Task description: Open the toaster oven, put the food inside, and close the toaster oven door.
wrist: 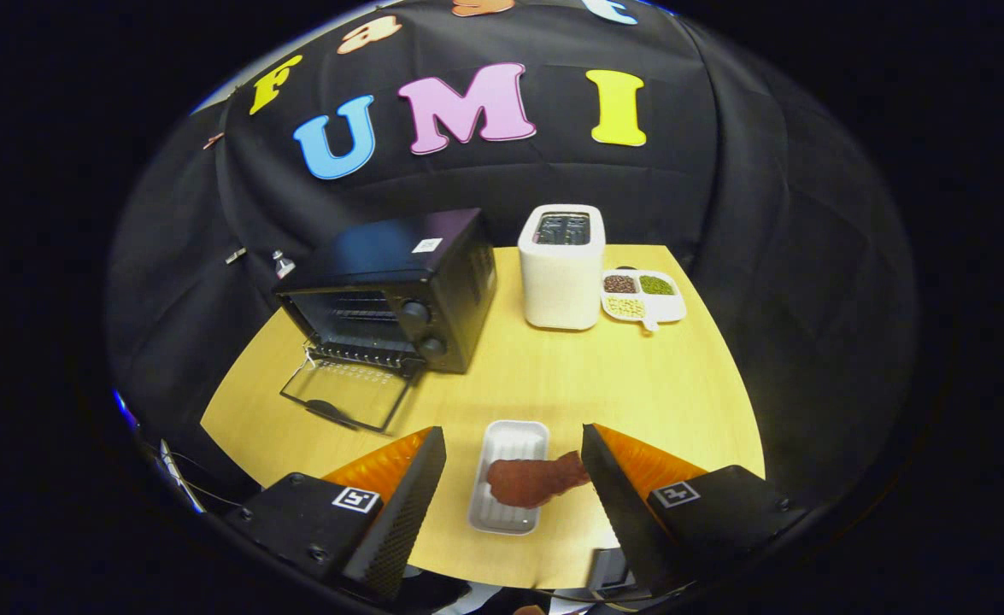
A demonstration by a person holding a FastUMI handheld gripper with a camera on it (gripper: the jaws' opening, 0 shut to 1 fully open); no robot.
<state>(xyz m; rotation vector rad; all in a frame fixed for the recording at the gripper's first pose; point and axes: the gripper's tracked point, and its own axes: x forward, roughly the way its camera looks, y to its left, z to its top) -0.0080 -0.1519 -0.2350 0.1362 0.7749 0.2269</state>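
Between our gripper's [514,478] wide-spread, empty fingers, drumstick [536,480] on white tray [508,444], its tip hidden behind right finger, toaster oven [399,290] door [346,395] open beyond.

No words, brand names or numbers can be read on any item here. A small pale sticker sits on the top of the black toaster oven [395,286], left of centre in the frame, but whatever is printed on it is too small to make out. Each side of the gripper [514,465], at the bottom of the frame, carries a square black-and-white coded marker, a pattern of blocks and not letters: one at lower left, one at lower right. The two round knobs on the toaster oven's front show no legible markings. The white toaster [561,266], above centre, is plain, with no visible label.
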